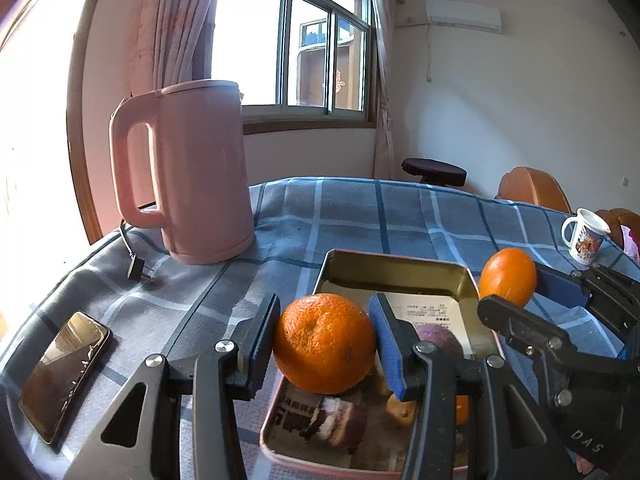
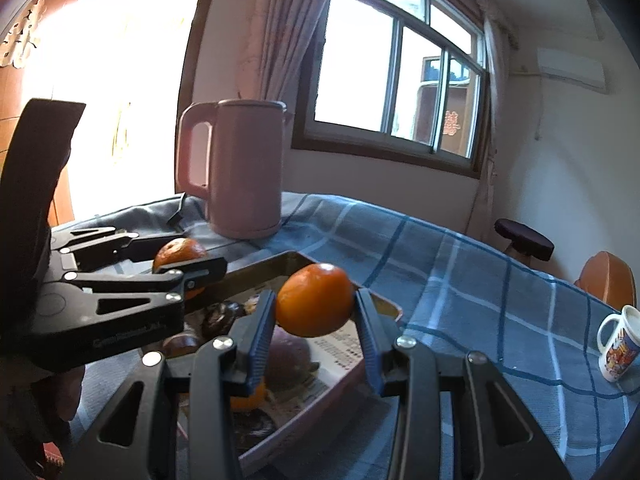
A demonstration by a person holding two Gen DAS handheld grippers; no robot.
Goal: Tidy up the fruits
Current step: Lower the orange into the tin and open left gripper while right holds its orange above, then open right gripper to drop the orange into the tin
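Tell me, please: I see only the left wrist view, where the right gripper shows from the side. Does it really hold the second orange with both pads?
Observer: Yes. In the right wrist view, the right gripper has both blue pads pressed on the second orange, one on each side.
Operator: My own gripper hides part of the tray. Does something lie there that I cannot see?
Observer: Yes. Two dark round fruits lie inside the tray, at its left side in the right wrist view.
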